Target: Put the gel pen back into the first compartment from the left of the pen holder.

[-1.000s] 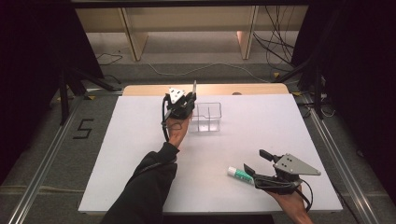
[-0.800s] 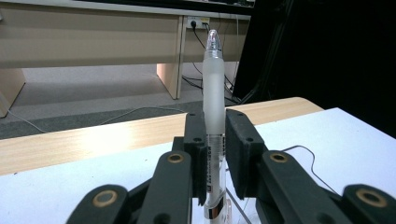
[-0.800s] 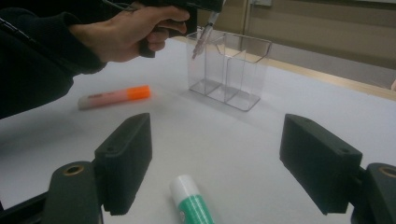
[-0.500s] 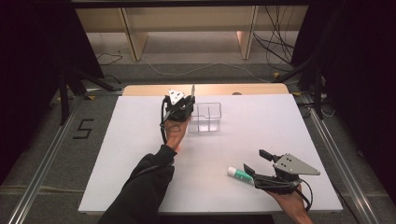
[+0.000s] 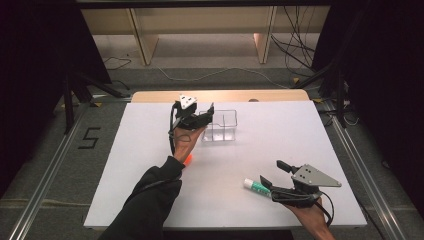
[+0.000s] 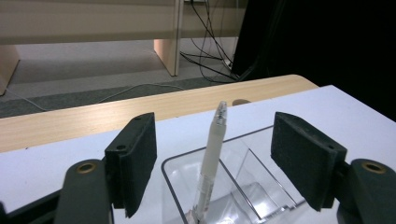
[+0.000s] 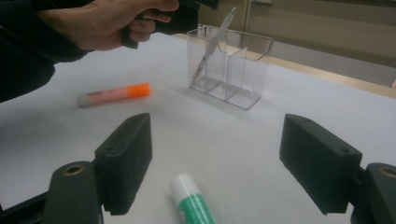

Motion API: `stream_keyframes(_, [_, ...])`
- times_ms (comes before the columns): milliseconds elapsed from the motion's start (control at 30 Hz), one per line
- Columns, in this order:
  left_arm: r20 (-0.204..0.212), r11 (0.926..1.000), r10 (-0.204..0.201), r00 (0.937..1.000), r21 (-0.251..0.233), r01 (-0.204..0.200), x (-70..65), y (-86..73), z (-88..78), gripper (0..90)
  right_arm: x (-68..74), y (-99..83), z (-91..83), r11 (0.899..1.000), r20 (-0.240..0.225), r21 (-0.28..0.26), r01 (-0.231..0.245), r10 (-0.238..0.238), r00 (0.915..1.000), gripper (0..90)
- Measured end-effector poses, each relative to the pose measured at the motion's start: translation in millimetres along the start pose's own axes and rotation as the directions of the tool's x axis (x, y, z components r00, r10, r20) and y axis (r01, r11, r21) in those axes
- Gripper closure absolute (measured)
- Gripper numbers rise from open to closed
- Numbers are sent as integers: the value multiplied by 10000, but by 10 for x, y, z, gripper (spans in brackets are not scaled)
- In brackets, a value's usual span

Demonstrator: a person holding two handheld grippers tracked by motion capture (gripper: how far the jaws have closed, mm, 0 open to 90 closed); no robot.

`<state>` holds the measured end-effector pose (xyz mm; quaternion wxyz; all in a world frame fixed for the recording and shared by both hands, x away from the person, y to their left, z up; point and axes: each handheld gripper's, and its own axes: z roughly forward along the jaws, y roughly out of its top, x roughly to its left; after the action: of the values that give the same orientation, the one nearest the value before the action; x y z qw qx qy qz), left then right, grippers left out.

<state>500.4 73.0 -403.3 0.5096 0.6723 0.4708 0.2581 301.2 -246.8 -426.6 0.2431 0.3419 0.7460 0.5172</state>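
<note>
Even light from overhead falls on the matte white tabletop (image 5: 300, 135), which reads bright without glare, while the surroundings at both sides of the high view sink into near-black. The high view is soft and low in detail, with only faint shadows under the hands. In the right gripper view the orange-capped pink highlighter (image 7: 114, 94) is smeared by blur, and the clear plastic two-compartment holder (image 7: 229, 65) shows pale reflections on its walls.

Obstacles: clear organizer (image 5: 220, 126) holding pen (image 6: 211, 158), far centre; orange marker (image 7: 113, 94) mid-table; glue stick (image 5: 257, 186) near right. Remaining white tabletop (image 5: 280, 135) open.
</note>
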Motion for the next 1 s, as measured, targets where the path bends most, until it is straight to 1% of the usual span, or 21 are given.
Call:
stream_keyframes(33, [0,10000,0,10000,0,0,0,0,0,300,0,0,1,10000,-3,-6,12,-12,10000,262])
stream_keyframes(67, [89,10000,31,10000,92,-32,2,9,-24,297,2,1,1,10000,-4,-8,16,-16,10000,262])
stream_keyframes(133, [159,9999,59,9999,126,-61,1,23,-69,296,2,1,1,10000,-5,-7,20,-20,10000,262])
stream_keyframes(233, [322,9996,7,9995,276,-16,8,45,-119,282,5,3,2,10000,0,-21,20,-20,10000,262])
stream_keyframes(267, [377,9992,53,9993,382,-67,19,54,-138,278,4,4,2,10000,0,-28,36,-36,10000,262])
stream_keyframes(300, [427,9994,-76,9991,354,61,21,60,-152,278,5,4,2,10000,4,-27,33,-33,10000,262])
stream_keyframes(333, [658,9988,-227,9976,456,197,42,82,-191,275,5,4,1,10000,13,-27,21,-21,10000,262])
stream_keyframes(400, [755,9985,-203,9969,520,164,58,103,-244,265,4,5,-1,10000,15,-31,14,-14,10000,262])
stream_keyframes(433, [755,9985,-203,9969,520,164,58,103,-244,265,4,5,-4,10000,42,-20,27,-27,10000,262])
stream_keyframes(467, [890,9981,-312,9955,557,263,68,118,-292,265,4,5,-4,10000,14,-48,13,-13,10000,262])
stream_keyframes(533, [993,9975,-300,9946,660,235,88,131,-342,256,1,4,-3,10000,10,-73,24,-24,10000,262])
stream_keyframes(767, [1031,9951,-128,9946,993,25,153,126,-458,251,6,6,-8,10000,30,-28,5,-4,10000,262])
stream_keyframes(833, [1027,9917,-115,9947,1288,-18,187,113,-493,250,7,7,-9,10000,39,-24,13,-13,10000,262])
stream_keyframes(867, [1027,9917,-115,9947,1288,-18,187,113,-493,248,7,8,-10,10000,42,-22,30,-30,10000,262])
stream_keyframes(1000, [1032,9870,-75,9946,1602,-92,227,81,-534,245,4,9,-12,10000,46,-43,35,-35,10000,262])
